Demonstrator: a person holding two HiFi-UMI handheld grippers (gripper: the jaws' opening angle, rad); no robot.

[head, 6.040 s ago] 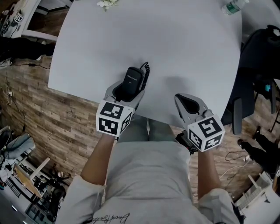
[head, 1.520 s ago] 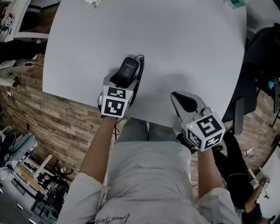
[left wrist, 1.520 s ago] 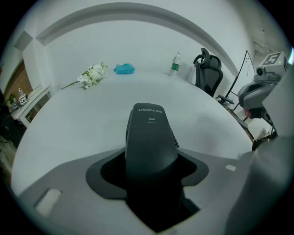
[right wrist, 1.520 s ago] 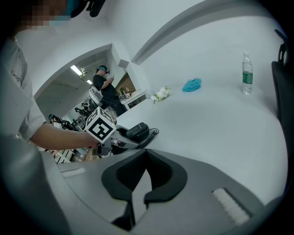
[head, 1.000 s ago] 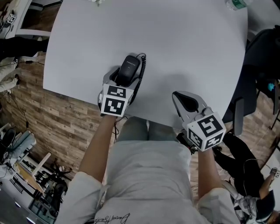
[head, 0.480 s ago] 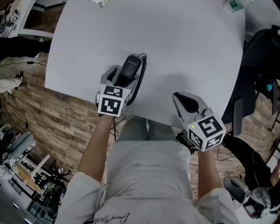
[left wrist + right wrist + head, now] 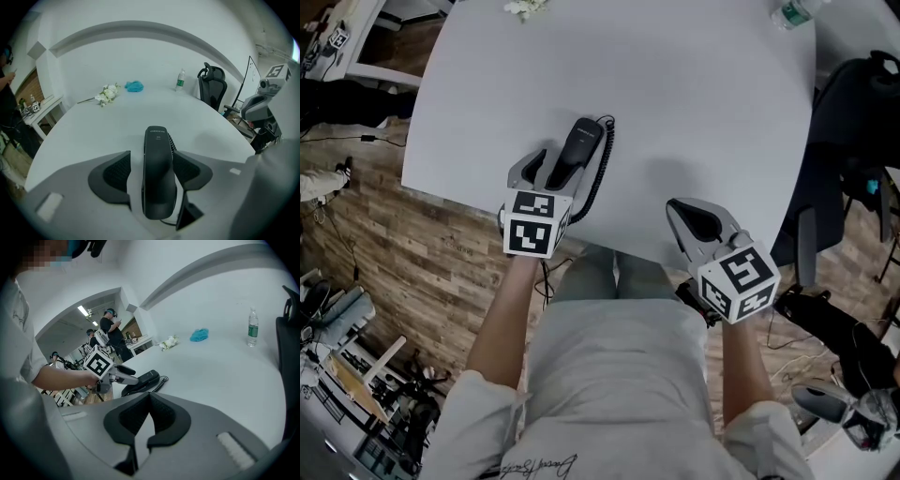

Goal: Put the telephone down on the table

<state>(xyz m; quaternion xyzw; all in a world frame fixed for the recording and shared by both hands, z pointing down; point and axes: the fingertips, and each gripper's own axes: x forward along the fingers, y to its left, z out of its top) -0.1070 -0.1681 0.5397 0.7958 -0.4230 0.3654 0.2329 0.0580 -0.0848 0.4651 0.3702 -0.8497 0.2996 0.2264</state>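
**Reader:** At left, what did the left gripper [image 7: 555, 167] show?

**Legend:** Its jaws stood apart astride the telephone [image 7: 577, 147], having just been closing a little. A gap showed on the left side, and neither pad appeared to press. The handset seemed to rest on the bench [image 7: 694, 94], close to its near edge. The coiled cord [image 7: 602, 159] ran just beside the right-hand jaw.

**Reader:** What could have gone wrong from there?

**Legend:** A jaw drawn away askew could have snagged the cord. Jaws that narrowed further could have pinched the handset again. Either fault would likely have dragged it toward the near edge and off the bench.

**Reader:** And at right?

**Legend:** The right gripper [image 7: 150, 399] hung well apart from the telephone, jaws together on nothing. It posed little hazard.
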